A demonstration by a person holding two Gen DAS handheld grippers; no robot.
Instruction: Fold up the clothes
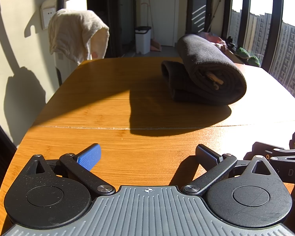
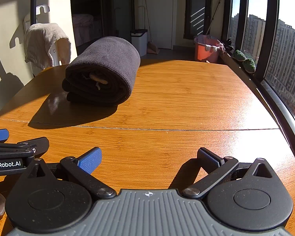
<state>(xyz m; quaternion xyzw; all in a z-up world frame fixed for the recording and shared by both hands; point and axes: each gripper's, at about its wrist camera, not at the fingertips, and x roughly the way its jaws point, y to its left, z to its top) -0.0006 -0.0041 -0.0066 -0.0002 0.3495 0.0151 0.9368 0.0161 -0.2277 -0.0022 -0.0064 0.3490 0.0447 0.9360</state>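
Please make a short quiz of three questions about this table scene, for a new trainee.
1. True or false: the left gripper is holding the dark folded garment.
2. What hangs over the white appliance by the wall? A) cream towel B) blue jacket C) red scarf
3. The garment rests on the wooden ____.

Key: 1. False; both the left and the right gripper have open jaws, away from the garment. 2. A. 3. table.
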